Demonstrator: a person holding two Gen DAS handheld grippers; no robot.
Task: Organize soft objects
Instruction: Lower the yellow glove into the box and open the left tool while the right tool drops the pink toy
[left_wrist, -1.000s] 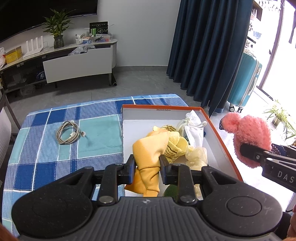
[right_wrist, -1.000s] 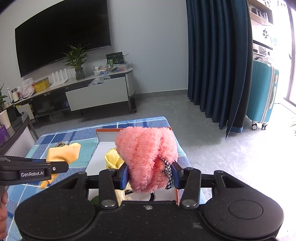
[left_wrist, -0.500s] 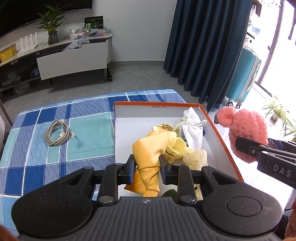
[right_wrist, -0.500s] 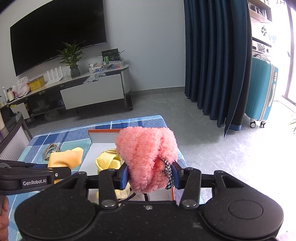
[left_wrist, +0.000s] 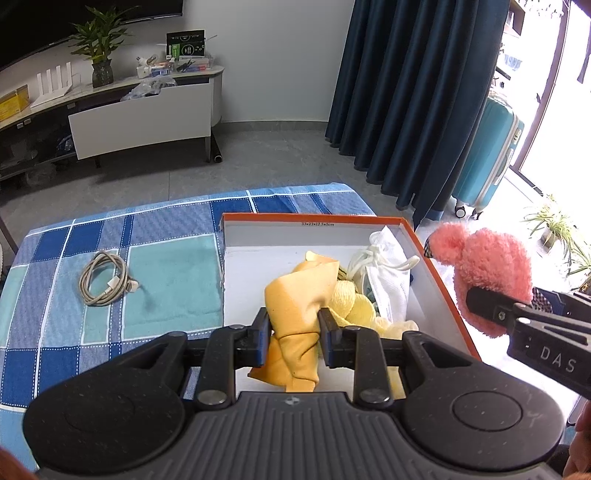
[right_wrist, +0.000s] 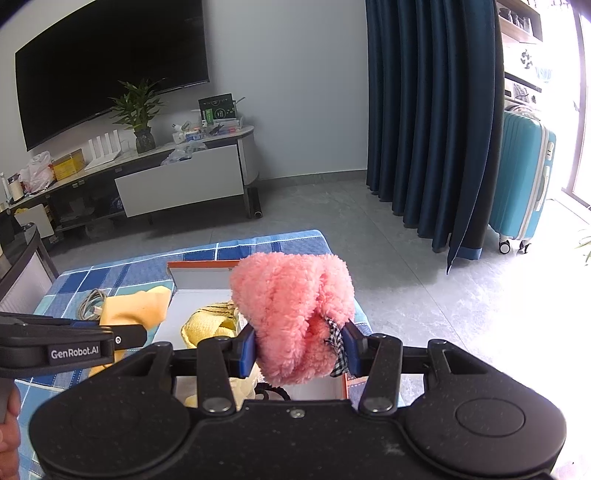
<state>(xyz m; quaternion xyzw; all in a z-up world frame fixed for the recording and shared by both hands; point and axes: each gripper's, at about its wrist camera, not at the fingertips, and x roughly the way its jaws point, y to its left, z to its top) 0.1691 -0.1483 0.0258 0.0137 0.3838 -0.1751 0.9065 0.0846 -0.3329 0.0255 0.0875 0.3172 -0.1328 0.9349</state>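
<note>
My left gripper (left_wrist: 291, 338) is shut on an orange-yellow cloth (left_wrist: 299, 295), held over the near end of an orange-rimmed white box (left_wrist: 439, 280). Inside the box lie a pale yellow knitted piece (left_wrist: 351, 302) and a white drawstring bag (left_wrist: 388, 273). My right gripper (right_wrist: 298, 350) is shut on a fluffy pink plush item (right_wrist: 291, 310) with a checked trim, held above the box's right side. The left wrist view shows the pink plush (left_wrist: 487, 273) just outside the box's right rim. In the right wrist view the orange-yellow cloth (right_wrist: 136, 304) hangs from the left gripper at the left.
The box sits on a table covered with a blue and teal checked cloth (left_wrist: 110, 295). A coiled grey cable (left_wrist: 105, 282) lies on the cloth left of the box. Beyond the table are a TV console (left_wrist: 144, 118), dark curtains (left_wrist: 413, 92) and a teal suitcase (left_wrist: 487, 155).
Both grippers have drifted forward over the table with their loads; the box and cable sit lower and nearer in the views. Both grips are unchanged.
</note>
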